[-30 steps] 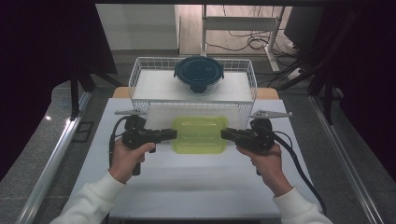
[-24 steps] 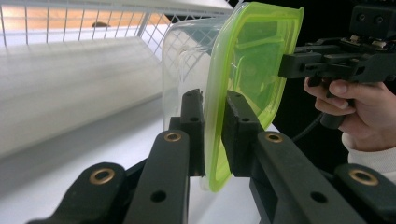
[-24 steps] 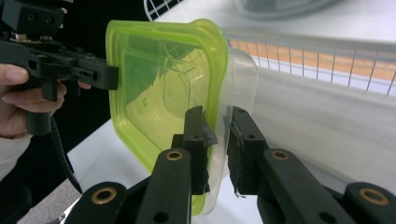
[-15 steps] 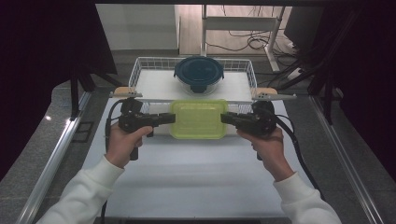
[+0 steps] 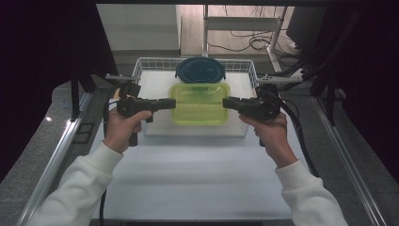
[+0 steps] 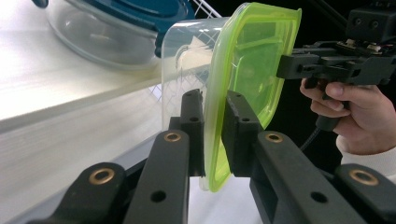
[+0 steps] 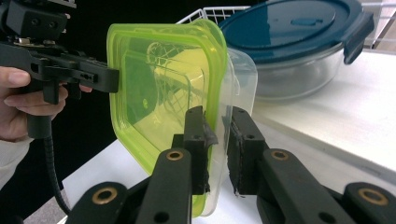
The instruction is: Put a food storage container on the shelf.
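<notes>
left gripper (image 5: 170, 103): jaws clamped | right gripper (image 5: 227, 102): jaws clamped

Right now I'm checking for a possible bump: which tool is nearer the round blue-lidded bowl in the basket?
Hard to call, roughly equal. The left tool and right tool clamp opposite edges of the green-lidded container, and the blue-lidded bowl sits just beyond, about midway between them.

Dim surroundings, table (image 5: 197, 183) brightly lit, gripper views sharp.
</notes>
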`<state>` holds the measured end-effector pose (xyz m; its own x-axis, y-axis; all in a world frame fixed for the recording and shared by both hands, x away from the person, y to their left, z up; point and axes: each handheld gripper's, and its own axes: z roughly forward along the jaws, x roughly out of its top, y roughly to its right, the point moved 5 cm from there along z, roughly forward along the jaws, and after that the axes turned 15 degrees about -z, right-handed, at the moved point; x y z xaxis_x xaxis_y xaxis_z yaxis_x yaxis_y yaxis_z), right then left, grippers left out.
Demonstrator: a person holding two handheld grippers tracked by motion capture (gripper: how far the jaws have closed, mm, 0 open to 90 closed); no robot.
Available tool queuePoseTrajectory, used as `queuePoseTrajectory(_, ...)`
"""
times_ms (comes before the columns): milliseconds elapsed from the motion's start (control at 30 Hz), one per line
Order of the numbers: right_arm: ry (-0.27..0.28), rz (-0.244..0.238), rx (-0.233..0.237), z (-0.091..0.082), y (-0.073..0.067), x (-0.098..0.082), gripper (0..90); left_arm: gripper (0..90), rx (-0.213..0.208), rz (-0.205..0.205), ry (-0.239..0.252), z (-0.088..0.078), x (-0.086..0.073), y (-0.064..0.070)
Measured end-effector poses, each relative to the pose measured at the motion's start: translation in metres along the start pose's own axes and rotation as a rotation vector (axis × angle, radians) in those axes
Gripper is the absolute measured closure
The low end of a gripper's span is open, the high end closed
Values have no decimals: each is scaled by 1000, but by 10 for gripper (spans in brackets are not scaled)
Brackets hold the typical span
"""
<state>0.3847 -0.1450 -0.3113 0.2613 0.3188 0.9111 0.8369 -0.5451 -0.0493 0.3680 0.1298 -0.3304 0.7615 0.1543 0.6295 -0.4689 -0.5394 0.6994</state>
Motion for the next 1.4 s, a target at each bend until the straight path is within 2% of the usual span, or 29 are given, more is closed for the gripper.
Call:
queuePoseTrajectory(367,9,-4,-1,1,9,21,781,800,-1,17,11,-3,23,6)
queuePoseTrajectory(600,17,-6,-18,2,16,38,782,800,5,34,15,-4,45,10)
queuePoseTrajectory(933,21,8,-22,9,33,64,784,801,8,23,14,-2,75,9)
queuePoseTrajectory(1133,9,30,-23,15,46,76,786,802,6,-2,15,3,92,6)
queuePoseTrajectory(1400,-2,62,-27,20,61,86,786,804,18,-4,2,10,108,1)
